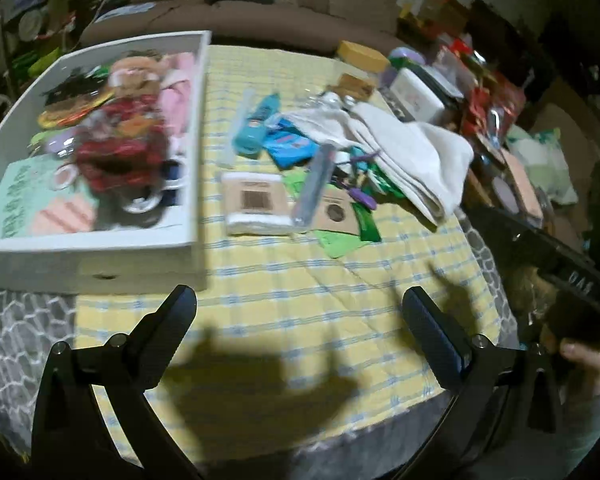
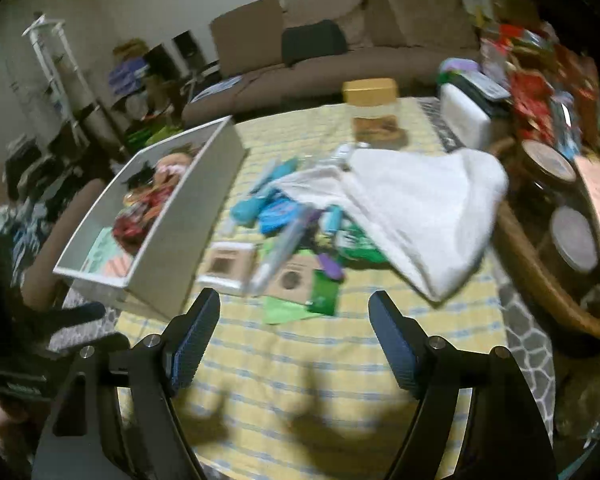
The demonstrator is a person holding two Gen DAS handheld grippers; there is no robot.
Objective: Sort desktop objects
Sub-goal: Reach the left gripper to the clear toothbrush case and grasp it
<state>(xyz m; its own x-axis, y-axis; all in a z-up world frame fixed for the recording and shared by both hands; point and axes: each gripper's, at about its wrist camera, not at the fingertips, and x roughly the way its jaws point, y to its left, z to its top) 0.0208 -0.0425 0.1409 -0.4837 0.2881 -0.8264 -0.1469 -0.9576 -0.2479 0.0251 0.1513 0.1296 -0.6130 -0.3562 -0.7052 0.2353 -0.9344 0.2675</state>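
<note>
We see the table [image 1: 300,300] under a yellow checked cloth, with a brown sofa [image 2: 340,40] behind it. The white tray [image 1: 196,128] sits on the table's left part, its long axis running from the near edge away toward the sofa; it already holds a doll, red wrappers and a green booklet. Right of the tray, a white towel [image 1: 412,152] lies crumpled, its long axis slanting from far left to near right, draped over the far side of a pile of small things. In that pile a teal bottle [image 1: 256,128] lies pointing away from us, just beside a blue packet [image 1: 290,144]. Nearer us a white pack with a brown label [image 1: 256,204] lies flat, long side across the view. A grey pen-like tube [image 1: 314,184] lies just right of it, pointing away. Our left tool [image 1: 300,312] hangs above bare cloth, jaws spread wide and holding nothing. Our right tool [image 2: 294,316] is likewise spread and holds nothing.
</note>
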